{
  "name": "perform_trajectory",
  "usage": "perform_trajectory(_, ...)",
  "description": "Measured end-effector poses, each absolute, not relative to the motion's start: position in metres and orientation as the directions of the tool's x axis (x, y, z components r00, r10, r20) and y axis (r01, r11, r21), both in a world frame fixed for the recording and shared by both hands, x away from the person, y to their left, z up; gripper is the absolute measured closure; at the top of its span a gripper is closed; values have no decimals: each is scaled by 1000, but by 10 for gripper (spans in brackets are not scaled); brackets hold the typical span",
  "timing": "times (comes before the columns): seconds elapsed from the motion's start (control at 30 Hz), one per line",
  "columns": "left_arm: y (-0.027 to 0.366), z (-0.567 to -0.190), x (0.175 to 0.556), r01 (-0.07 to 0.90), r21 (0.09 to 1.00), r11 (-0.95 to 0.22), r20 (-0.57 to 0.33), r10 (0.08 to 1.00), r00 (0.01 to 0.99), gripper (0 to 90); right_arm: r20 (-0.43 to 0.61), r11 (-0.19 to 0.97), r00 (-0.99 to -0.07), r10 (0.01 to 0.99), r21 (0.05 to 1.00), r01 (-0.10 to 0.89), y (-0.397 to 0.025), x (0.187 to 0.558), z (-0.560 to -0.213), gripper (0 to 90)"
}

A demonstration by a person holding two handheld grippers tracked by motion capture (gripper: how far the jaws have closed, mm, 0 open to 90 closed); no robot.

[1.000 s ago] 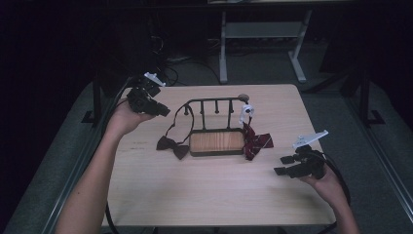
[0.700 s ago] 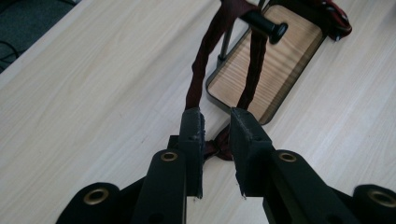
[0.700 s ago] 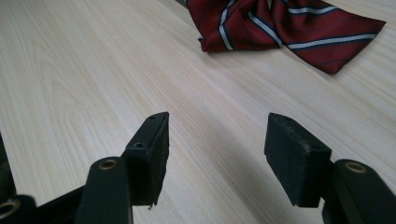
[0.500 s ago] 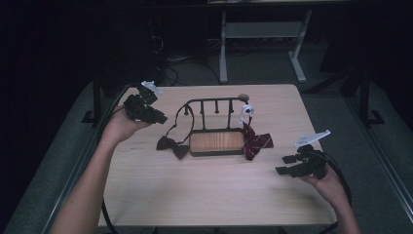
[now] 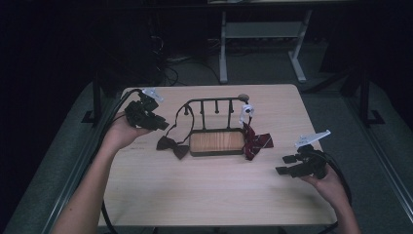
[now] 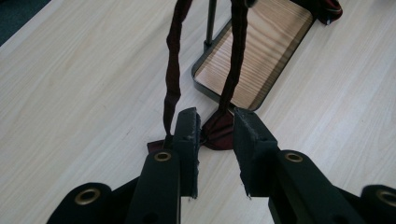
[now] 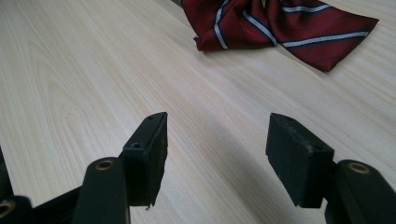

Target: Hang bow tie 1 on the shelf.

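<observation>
Two bow ties flank the rack (image 5: 214, 127) mid-worktop (image 5: 204, 190): a dark one (image 5: 171, 146) at its left, strap hooked over the rail, and a striped one (image 5: 256, 141) at its right. Your left claw (image 6: 215, 140) hangs parted just above the dark tie, gripping nothing. Likely a pickup: lower and close on its knot. Your right claw (image 7: 217, 144) waits wide open, near right.
</observation>
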State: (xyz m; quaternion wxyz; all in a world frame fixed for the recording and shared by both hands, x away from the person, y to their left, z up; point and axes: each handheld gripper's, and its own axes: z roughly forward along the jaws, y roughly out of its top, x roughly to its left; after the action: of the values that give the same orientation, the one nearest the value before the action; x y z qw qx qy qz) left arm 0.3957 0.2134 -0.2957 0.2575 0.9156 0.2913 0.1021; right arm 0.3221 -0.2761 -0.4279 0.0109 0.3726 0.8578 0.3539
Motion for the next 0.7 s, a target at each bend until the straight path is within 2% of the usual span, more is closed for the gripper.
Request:
perform_trajectory(0.57, 221, -314, 380, 487, 546, -682, 18, 591, 806, 685, 238, 474, -722, 649, 616, 629, -276, 322, -427, 387)
perform_trajectory(0.7, 220, -320, 376, 483, 536, -692, 28, 587, 809, 651, 238, 473, -722, 650, 617, 629, -276, 321, -427, 387)
